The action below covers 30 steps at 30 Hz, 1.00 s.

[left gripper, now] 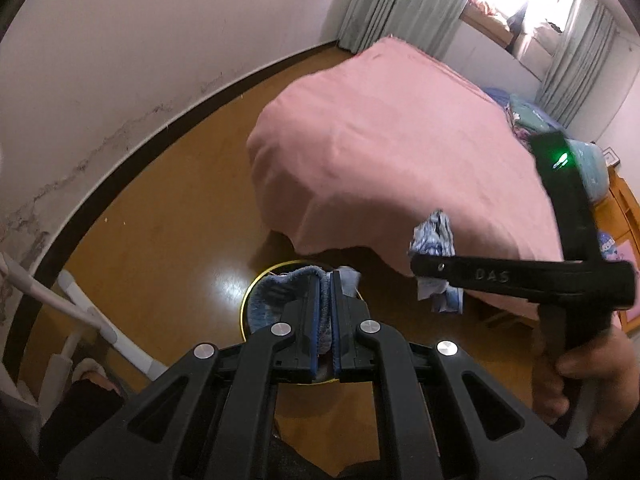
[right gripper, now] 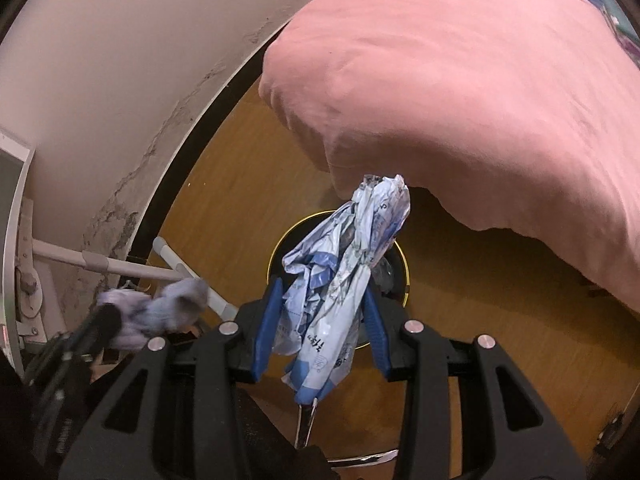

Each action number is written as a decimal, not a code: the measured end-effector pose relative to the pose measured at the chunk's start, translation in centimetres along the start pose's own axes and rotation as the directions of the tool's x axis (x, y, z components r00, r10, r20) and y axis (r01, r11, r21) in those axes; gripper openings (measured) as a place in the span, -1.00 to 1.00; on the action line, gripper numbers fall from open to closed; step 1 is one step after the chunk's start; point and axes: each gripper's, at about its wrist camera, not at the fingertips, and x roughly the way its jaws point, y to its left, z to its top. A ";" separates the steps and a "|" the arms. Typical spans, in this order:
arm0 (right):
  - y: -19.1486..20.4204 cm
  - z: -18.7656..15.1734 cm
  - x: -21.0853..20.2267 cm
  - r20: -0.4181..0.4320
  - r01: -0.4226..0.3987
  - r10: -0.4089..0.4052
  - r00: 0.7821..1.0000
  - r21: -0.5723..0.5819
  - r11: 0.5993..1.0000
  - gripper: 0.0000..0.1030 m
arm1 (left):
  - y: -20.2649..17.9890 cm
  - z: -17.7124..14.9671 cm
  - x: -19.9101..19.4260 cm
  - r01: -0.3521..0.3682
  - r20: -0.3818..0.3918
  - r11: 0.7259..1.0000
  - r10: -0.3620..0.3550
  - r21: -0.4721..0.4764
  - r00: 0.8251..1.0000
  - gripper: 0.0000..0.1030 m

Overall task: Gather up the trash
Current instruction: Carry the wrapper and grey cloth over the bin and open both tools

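Left wrist view: the left gripper (left gripper: 326, 300) is clamped on a blue cloth (left gripper: 280, 292), directly above the bin (left gripper: 256, 292) on the floor (left gripper: 160, 220). The gripper body hides most of the bin's mouth. At right, the right gripper (left gripper: 430, 266) pinches a crumpled wrapper (left gripper: 436, 236) beside the pink bed (left gripper: 400, 140).

Right wrist view: the right gripper (right gripper: 322, 300) grips the wrapper (right gripper: 344, 264), its long axis running along the fingers. The bin (right gripper: 402, 264) lies straight below and ahead, largely masked by the wrapper. The left gripper (right gripper: 104, 324) with its cloth (right gripper: 160, 308) is blurred. Judgement: both loads hang over the bin; releasing would drop them in.
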 end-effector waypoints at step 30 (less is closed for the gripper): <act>0.9 0.1 0.2 -0.002 -0.012 0.012 1.000 -0.021 1.000 0.25 | 0.2 -0.6 0.2 0.004 -0.028 1.000 -0.005 -0.025 1.000 0.05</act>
